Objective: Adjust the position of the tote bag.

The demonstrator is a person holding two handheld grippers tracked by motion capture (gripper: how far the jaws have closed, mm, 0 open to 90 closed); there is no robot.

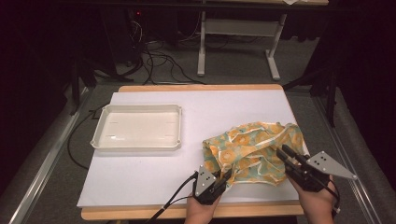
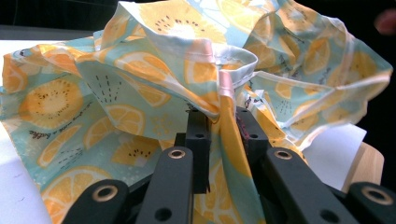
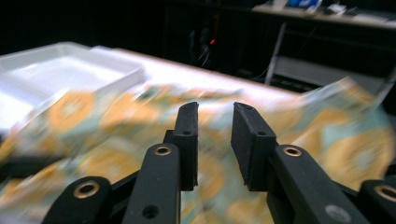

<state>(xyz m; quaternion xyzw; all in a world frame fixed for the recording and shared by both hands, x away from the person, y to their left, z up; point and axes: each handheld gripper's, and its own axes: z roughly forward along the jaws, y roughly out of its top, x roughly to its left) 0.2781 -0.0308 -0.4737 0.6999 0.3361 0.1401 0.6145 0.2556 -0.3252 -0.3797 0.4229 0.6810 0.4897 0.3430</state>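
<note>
Lemon-print cloth bunched near desk's front right corner; far folds blurred in right gripper view. Left gripper clamped on cloth fold, clear in its own view, jaw tips hidden under fabric from above. Right gripper jaws apart, nothing between, above cloth. White tray toward left edge.

left gripper fingers pinched nearly together, right gripper fingers parted.

cloth: thin printed fabric, slight sheen
tray: smooth white plastic, glossy
table: matt white sheet over wood, edge at 6 o'clock
</note>
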